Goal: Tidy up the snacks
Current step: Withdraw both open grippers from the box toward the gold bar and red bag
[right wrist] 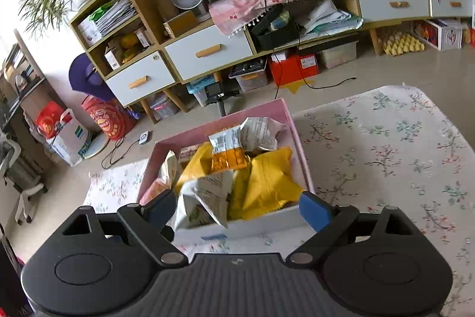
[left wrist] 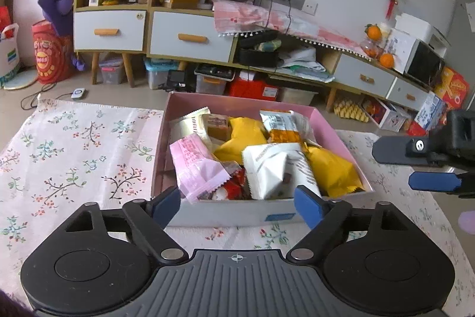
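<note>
1. Looking along the left gripper (left wrist: 237, 205), its jaws stand wide with nothing between the blue pads, just in front of the near wall of the pink box (left wrist: 326, 121).
2. The box sits on the flowered cloth (left wrist: 74, 156) covering the surface, its long axis running away from the camera toward the cabinet (left wrist: 190, 33).
3. Inside lie the snacks, piled loosely: two yellow packets (left wrist: 335, 168), one pink packet (left wrist: 196, 162) with its long axis slanting from far left to near right, one white packet (left wrist: 273, 171) standing roughly on end, one orange-and-white packet (left wrist: 282, 127) lying toward the far right corner, one cream wrapper (left wrist: 193, 124) at the far left, and something red (left wrist: 234, 186) near the front, too hidden to name.
4. The right gripper (left wrist: 421, 165) shows at the right edge of this view, beside the box and apart from it, its two fingers spread.
5. Seen from the right wrist, the right gripper (right wrist: 237, 208) also has its jaws wide and holds nothing; the box's near white wall (right wrist: 267, 220) lies between the pads without touching them.
6. Here the box (right wrist: 297, 132) points away and slightly left, with the white packet (right wrist: 207, 195) nearest, two yellow packets (right wrist: 267, 183) behind it, the orange-and-white packet (right wrist: 228, 150) further back, and one crumpled white wrapper (right wrist: 261, 129) at the far end.
</note>
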A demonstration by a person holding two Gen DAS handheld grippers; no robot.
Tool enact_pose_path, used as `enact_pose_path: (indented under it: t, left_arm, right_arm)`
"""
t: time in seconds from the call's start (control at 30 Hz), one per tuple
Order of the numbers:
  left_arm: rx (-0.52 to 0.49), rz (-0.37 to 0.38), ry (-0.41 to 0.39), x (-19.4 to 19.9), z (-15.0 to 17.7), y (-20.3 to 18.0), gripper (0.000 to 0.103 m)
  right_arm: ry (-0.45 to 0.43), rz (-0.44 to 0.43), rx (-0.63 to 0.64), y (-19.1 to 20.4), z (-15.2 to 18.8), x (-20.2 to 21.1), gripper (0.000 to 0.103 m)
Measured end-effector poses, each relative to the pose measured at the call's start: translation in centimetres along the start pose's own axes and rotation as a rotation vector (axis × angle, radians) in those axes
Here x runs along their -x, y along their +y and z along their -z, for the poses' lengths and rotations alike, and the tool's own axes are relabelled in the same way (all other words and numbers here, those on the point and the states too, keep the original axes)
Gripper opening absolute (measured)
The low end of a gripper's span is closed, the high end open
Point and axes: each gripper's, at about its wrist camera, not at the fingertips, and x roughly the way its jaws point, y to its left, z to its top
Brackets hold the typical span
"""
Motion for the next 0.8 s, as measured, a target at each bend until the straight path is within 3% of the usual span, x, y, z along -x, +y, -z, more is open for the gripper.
enact_pose_path:
  t: [0.8]
  left_arm:
    - [-0.134, 0.017, 0.087, 2.9, 3.7, -2.2, 0.096]
  right_arm:
    - [-0.029, -0.007, 0.231, -2.4, 5.1, 4.1, 0.086]
